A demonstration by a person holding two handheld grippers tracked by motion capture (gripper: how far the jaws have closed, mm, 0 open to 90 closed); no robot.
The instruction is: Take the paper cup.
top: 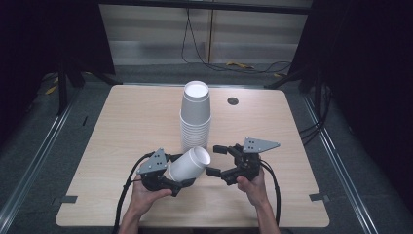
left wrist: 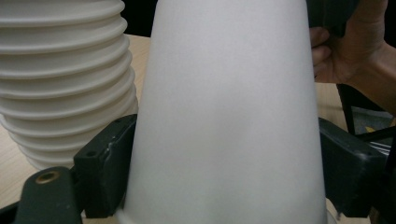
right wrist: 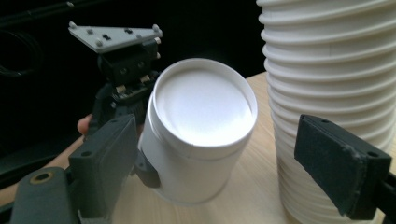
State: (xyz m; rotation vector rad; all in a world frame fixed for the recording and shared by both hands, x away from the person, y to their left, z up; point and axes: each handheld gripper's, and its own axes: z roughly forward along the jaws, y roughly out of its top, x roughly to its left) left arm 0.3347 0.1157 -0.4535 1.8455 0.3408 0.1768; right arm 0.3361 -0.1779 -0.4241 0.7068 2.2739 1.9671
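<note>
On the surface (top: 122, 126) the stack (top: 196, 117) of upturned cups stands upright at the middle. Just in front of it, the left tool (top: 182, 180) clamps a single cup (top: 190, 163) across its lower body; the cup lies tilted, its closed base toward the right tool (top: 214, 160). That tool stands wide and empty, the nearer one to that base.

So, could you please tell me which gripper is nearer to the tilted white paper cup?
Left: the left gripper clamps the cup, while the right gripper sits open just beside its bottom end.
</note>
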